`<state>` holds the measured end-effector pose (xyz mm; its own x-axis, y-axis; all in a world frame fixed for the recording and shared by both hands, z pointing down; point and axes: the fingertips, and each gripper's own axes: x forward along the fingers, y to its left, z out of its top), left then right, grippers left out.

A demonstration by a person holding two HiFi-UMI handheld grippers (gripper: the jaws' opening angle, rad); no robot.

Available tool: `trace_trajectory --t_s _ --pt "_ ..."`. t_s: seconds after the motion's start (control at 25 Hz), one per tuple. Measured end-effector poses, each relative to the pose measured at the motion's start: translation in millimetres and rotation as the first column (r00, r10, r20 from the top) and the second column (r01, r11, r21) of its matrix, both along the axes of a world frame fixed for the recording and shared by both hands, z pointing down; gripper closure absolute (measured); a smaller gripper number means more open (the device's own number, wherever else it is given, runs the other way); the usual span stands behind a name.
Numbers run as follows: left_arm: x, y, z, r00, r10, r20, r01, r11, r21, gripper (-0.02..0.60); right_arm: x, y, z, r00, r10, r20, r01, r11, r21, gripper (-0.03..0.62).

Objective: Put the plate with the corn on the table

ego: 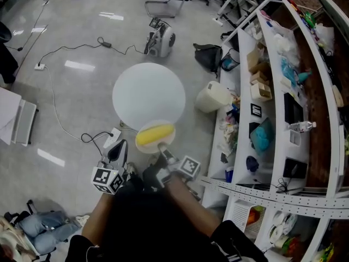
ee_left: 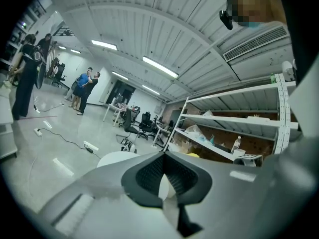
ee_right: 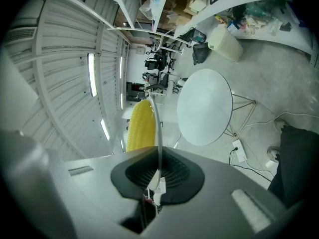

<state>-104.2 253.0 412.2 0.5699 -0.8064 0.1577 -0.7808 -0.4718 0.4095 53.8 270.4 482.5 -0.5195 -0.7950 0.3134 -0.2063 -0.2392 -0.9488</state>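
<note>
The right tool (ego: pixel 162 146) is gripping the rim of the plate (ego: pixel 146 148) at the side nearest the person. In the right gripper view its jaws (ee_right: pixel 157 159) are standing almost together, and the thin white rim (ee_right: pixel 158 128) is running edge-on between the dark pads. The corn (ego: pixel 155 135), a yellow cob, is lying across the plate. In the right gripper view it (ee_right: pixel 140 126) is showing just to one side of the rim.

The plate is hanging in the air at the near edge of the round white surface (ego: pixel 148 94), overlapping that edge in the head view. The right gripper view is showing the surface (ee_right: pixel 204 106) lying beyond the plate and apart from it, so the plate is not resting on it.

The left tool (ego: pixel 116 146) is hovering off the near left of the surface, just beside the plate and not touching it. Its jaws (ee_left: pixel 165 157) are meeting at the tips with nothing clamped between them. Only a pale sliver is showing through the slit behind the tips.

A white bin (ego: pixel 211 96) is standing on the floor (ego: pixel 71 91) to the right of the surface. Past the bin, the cluttered shelving (ego: pixel 283 102) is running along that same side. Cables are trailing over the floor to the left of the surface.
</note>
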Motion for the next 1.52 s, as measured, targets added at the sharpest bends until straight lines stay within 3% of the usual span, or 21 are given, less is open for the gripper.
trace_trajectory --t_s 0.48,1.52 --pt "12 -48 -1 0.999 -0.037 0.024 0.037 0.999 -0.003 0.578 9 -44 7 1.000 -0.022 -0.001 0.022 1.000 -0.021 0.569" --pt "55 -147 2 0.981 -0.185 0.056 0.185 0.983 -0.007 0.578 55 -162 17 0.987 -0.159 -0.018 0.158 0.986 -0.049 0.569"
